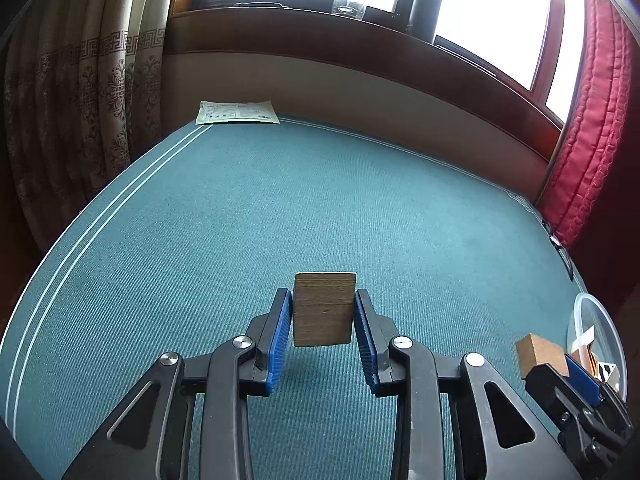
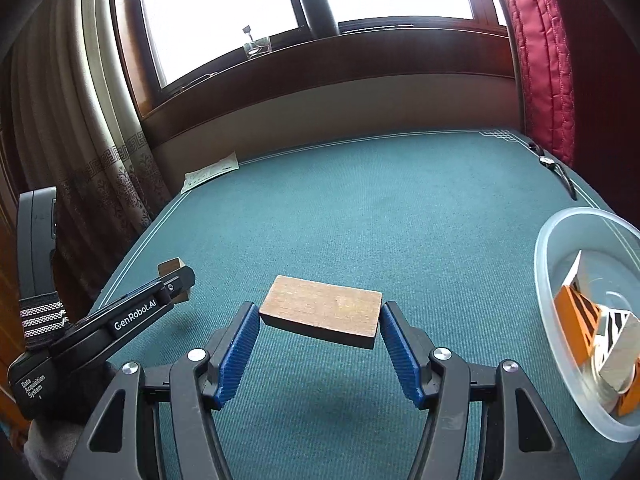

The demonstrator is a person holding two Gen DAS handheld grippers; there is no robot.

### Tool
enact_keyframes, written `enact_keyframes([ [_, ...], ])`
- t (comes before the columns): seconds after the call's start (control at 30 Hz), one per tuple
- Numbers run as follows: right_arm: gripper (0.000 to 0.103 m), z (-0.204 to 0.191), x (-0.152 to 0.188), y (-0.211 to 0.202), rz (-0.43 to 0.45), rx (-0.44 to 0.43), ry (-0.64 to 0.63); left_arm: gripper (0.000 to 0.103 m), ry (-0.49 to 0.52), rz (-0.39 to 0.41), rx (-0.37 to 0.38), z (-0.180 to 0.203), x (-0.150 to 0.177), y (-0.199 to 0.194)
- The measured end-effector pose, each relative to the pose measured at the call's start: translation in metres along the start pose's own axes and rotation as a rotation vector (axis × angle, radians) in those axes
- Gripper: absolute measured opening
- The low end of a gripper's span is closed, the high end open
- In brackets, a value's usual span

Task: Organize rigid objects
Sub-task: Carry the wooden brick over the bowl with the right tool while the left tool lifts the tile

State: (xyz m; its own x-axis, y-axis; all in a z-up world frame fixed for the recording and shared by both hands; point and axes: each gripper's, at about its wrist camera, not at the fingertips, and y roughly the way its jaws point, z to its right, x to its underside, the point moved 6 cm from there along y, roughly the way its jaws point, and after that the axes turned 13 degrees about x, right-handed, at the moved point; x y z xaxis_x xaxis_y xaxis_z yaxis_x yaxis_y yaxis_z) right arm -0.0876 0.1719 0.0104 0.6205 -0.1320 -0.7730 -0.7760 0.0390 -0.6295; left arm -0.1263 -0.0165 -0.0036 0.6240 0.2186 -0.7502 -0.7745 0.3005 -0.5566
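My left gripper [image 1: 323,300] is shut on a small wooden block [image 1: 324,309], held on edge above the green table. My right gripper [image 2: 320,312] is shut on a flat rectangular wooden block [image 2: 322,315], held level above the table. In the left wrist view the right gripper [image 1: 560,368] shows at the lower right with its block [image 1: 540,354]. In the right wrist view the left gripper [image 2: 176,280] shows at the left with its block's corner [image 2: 170,267].
A clear plastic bowl [image 2: 560,236] at the right holds orange and black-white striped pieces [image 2: 588,328]; it also shows in the left wrist view [image 1: 596,320]. A paper sheet [image 1: 237,112] lies at the far left corner. A wristwatch [image 2: 550,163] lies at the far right edge. The green table cover [image 1: 280,200] stretches ahead.
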Motion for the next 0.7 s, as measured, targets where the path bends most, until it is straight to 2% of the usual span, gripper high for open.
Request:
enact_keyframes([
  [0.43, 0.065, 0.072, 0.005, -0.050, 0.047, 0.131, 0.066, 0.032, 0.033, 0.006, 0.010, 0.013, 0.002, -0.003],
  [0.7, 0.065, 0.111, 0.013, -0.057, 0.034, 0.176, 0.119, 0.032, 0.049, 0.008, 0.007, 0.018, 0.005, -0.004],
])
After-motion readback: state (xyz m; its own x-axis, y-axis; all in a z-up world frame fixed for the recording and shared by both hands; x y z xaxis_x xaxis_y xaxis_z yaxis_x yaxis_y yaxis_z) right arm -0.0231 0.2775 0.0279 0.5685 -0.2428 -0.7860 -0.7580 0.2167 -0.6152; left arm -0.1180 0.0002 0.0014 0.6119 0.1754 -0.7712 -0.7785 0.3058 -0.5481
